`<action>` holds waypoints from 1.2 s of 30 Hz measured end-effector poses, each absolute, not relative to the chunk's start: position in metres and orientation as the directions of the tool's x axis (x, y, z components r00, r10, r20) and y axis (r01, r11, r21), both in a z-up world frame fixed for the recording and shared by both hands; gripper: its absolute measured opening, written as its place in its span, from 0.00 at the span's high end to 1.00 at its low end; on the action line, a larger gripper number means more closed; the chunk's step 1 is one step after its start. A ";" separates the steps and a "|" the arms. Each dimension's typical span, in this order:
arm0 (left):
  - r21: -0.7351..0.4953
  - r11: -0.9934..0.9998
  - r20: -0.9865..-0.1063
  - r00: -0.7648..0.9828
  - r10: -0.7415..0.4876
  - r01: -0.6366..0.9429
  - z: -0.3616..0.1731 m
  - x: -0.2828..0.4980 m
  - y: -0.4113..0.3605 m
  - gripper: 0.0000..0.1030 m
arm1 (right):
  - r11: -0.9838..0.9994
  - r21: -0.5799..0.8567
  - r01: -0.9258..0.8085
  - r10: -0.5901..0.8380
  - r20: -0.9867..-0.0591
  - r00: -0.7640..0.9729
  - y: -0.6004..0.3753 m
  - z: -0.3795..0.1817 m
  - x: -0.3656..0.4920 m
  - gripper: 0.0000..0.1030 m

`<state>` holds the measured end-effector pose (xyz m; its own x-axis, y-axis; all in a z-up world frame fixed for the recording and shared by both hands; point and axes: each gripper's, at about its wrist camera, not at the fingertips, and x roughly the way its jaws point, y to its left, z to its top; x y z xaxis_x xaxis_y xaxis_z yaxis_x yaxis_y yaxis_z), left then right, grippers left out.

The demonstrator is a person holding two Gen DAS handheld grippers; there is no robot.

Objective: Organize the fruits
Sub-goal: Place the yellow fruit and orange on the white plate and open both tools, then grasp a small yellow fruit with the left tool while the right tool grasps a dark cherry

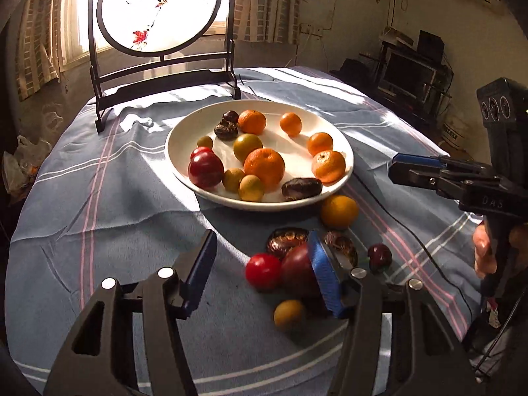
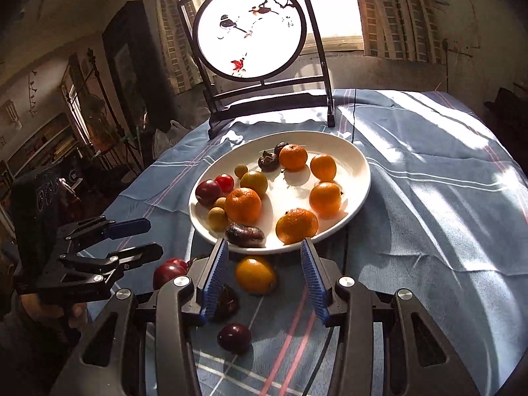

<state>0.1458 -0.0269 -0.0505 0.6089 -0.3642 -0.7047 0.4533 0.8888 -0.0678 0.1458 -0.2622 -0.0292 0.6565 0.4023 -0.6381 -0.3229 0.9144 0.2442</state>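
So the white plate sits mid-bench on the blue cloth, already loaded with oranges, plums and small yellow fruits. The leftovers lie loose on the cloth just near of the plate. Going left to right: a red tomato-looking fruit, a dark plum, a small yellow fruit nearer, a wrinkly dark fruit, then an orange beside the plate rim.

Left gripper has its fingers wide apart, holding nothing, roughly around the tomato and plum. Right gripper is wide open too, empty, lined up on the orange.

These look light, round and smooth, so no real long axis. I'd squeeze gently across the widest part, since they'll roll or bruise.
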 end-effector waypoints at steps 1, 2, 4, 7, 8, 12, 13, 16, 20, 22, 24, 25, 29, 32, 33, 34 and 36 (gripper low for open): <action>-0.065 0.885 -0.708 0.604 -0.366 0.460 -0.055 0.137 -0.025 0.45 | 0.913 0.244 -0.327 0.405 -0.645 0.649 -0.262 -0.033 0.138 0.56; -0.057 0.884 -0.717 0.597 -0.360 0.464 -0.060 0.130 -0.024 0.45 | 0.910 0.247 -0.332 0.410 -0.649 0.640 -0.262 -0.036 0.132 0.56; -0.045 0.878 -0.743 0.572 -0.348 0.476 -0.069 0.121 -0.025 0.45 | 0.906 0.253 -0.339 0.418 -0.657 0.627 -0.261 -0.041 0.122 0.56; -0.012 0.867 -0.752 0.567 -0.336 0.498 -0.076 0.110 -0.031 0.45 | 0.900 0.268 -0.343 0.431 -0.659 0.617 -0.259 -0.046 0.112 0.56; 0.000 0.865 -0.758 0.564 -0.327 0.501 -0.079 0.110 -0.033 0.45 | 0.898 0.272 -0.345 0.435 -0.661 0.611 -0.258 -0.048 0.110 0.56; -0.039 0.853 -0.784 0.513 -0.349 0.521 -0.083 0.122 -0.039 0.48 | 0.897 0.269 -0.350 0.435 -0.670 0.601 -0.252 -0.051 0.108 0.56; -0.044 0.848 -0.791 0.500 -0.352 0.529 -0.084 0.124 -0.042 0.52 | 0.897 0.267 -0.352 0.435 -0.672 0.599 -0.251 -0.052 0.107 0.56; -0.052 0.842 -0.813 0.466 -0.348 0.538 -0.091 0.129 -0.046 0.76 | 0.897 0.263 -0.356 0.434 -0.680 0.590 -0.248 -0.053 0.107 0.56; -0.094 0.833 -0.806 0.450 -0.385 0.545 -0.092 0.123 -0.040 0.77 | 0.896 0.257 -0.361 0.431 -0.697 0.573 -0.246 -0.055 0.109 0.56; -0.101 0.834 -0.801 0.453 -0.391 0.542 -0.092 0.116 -0.037 0.78 | 0.899 0.243 -0.364 0.420 -0.715 0.559 -0.242 -0.058 0.111 0.56; -0.096 0.840 -0.792 0.471 -0.389 0.533 -0.091 0.109 -0.033 0.78 | 0.902 0.226 -0.367 0.406 -0.733 0.547 -0.238 -0.061 0.114 0.56; -0.096 0.843 -0.786 0.479 -0.390 0.529 -0.090 0.105 -0.031 0.78 | 0.904 0.217 -0.369 0.399 -0.741 0.541 -0.235 -0.063 0.115 0.56; -0.106 0.855 -0.747 0.527 -0.406 0.508 -0.078 0.091 -0.021 0.78 | 0.908 0.181 -0.378 0.370 -0.770 0.520 -0.223 -0.070 0.123 0.56; -0.120 0.860 -0.721 0.552 -0.420 0.497 -0.068 0.085 -0.016 0.78 | 0.903 0.208 -0.377 0.383 -0.788 0.482 -0.219 -0.079 0.131 0.59; -0.124 0.860 -0.716 0.556 -0.423 0.495 -0.066 0.084 -0.015 0.78 | 0.900 0.216 -0.380 0.391 -0.787 0.478 -0.219 -0.079 0.132 0.66; -0.126 0.860 -0.710 0.561 -0.427 0.495 -0.064 0.083 -0.015 0.78 | 0.900 0.215 -0.380 0.393 -0.778 0.490 -0.220 -0.078 0.130 0.72; -0.132 0.860 -0.699 0.569 -0.433 0.492 -0.061 0.082 -0.014 0.78 | 0.903 0.201 -0.379 0.389 -0.755 0.528 -0.223 -0.071 0.123 0.72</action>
